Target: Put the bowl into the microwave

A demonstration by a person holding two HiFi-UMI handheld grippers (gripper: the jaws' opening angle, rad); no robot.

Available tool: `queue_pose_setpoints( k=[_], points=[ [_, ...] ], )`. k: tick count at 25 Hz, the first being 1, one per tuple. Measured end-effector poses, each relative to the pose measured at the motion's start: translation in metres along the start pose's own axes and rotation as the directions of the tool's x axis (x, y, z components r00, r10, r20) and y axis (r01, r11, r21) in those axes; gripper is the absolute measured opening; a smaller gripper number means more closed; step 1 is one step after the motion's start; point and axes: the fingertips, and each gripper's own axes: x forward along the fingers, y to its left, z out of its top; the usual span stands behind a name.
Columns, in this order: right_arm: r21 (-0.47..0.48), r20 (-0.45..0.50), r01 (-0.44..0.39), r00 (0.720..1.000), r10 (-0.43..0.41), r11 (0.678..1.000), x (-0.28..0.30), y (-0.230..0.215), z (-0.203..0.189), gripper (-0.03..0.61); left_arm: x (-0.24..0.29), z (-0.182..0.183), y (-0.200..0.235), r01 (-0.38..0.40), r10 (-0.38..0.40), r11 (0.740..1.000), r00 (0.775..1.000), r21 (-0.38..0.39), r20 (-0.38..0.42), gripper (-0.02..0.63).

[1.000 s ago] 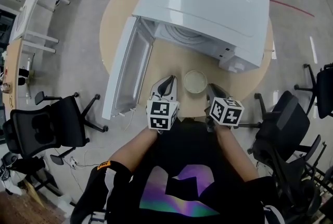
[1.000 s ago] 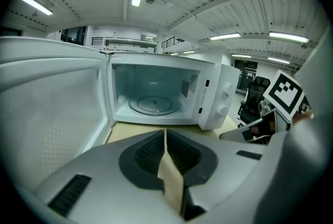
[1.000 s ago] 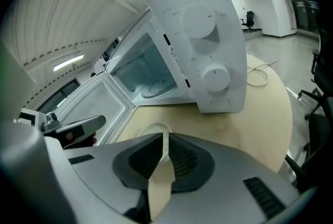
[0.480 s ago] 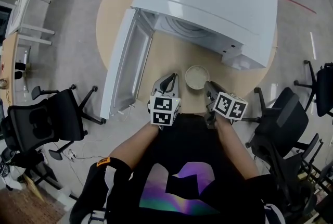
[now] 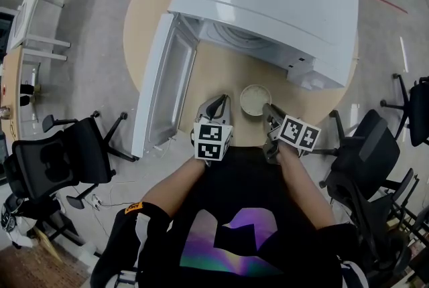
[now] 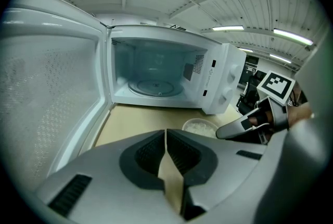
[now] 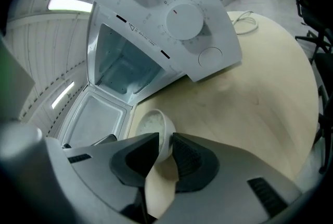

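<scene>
Head view looks steeply down on a round wooden table (image 5: pixel 221 76) with a white microwave (image 5: pixel 268 5) on its far half. The microwave's door (image 5: pixel 161 86) is swung open to the left. From above, the microwave's top hides nearly all of its cavity.

The bowl (image 5: pixel 255 100) stands on the bare table just in front of the microwave, near its control end. It is outside the cavity. Its contents look pale and grainy, but I cannot tell what they are.

The right gripper (image 5: pixel 267 108) reaches the bowl's right edge, and its marker cube covers much of its body in the head view. In the right gripper view, the right gripper (image 7: pixel 165 139) has its two jaws closed narrowly over the bowl's near wall, one inside the rim and one outside. The bowl (image 7: pixel 154 125) shows only above the jaws, and its lower part is hidden behind them.

The left gripper (image 5: pixel 216 106) sits just left of the bowl, apart from it. In the left gripper view, the left gripper (image 6: pixel 165 134) has its jaws pressed together with nothing between them. Past them the open cavity shows a glass turntable (image 6: pixel 154 86). The bowl (image 6: pixel 200 126) peeks half-hidden over the gripper's body at the right.

A black office chair (image 5: pixel 60 159) stands on the floor at the near left.
</scene>
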Motion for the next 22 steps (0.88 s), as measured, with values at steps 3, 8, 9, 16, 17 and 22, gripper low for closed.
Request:
queue_pose_setpoints(
  k=[3, 8, 9, 16, 17, 22],
  points=[
    [0.083, 0.019, -0.043, 0.999, 0.041, 0.996, 0.002, 0.0, 0.0, 0.069, 0.0, -0.001, 0.002, 0.007, -0.007, 1.0, 1.0, -0.005, -0.004, 0.046],
    [0.124, 0.032, -0.064, 0.998, 0.061, 0.99, 0.004, 0.0, 0.001, 0.069, 0.0, -0.002, 0.006, 0.011, -0.011, 1.0, 1.0, -0.002, -0.011, 0.046],
    [0.126, 0.034, -0.065, 0.998, 0.061, 0.99, 0.004, 0.001, 0.001, 0.069, 0.0, -0.003, 0.007, 0.013, -0.013, 1.0, 1.0, -0.001, -0.011, 0.046],
    [0.152, 0.068, -0.077, 0.995, 0.068, 0.985, 0.003, 0.005, 0.003, 0.056, -0.004, -0.001, 0.014, 0.021, -0.021, 1.0, 1.0, 0.004, -0.008, 0.046],
    [0.153, 0.072, -0.08, 0.995, 0.069, 0.985, 0.003, 0.006, 0.002, 0.055, -0.005, -0.001, 0.015, 0.02, -0.02, 1.0, 1.0, 0.003, -0.006, 0.046],
    [0.171, 0.103, -0.094, 0.992, 0.077, 0.981, 0.002, 0.012, 0.005, 0.055, -0.01, 0.001, 0.022, 0.017, -0.017, 1.0, 1.0, -0.003, 0.007, 0.046]
  ],
)
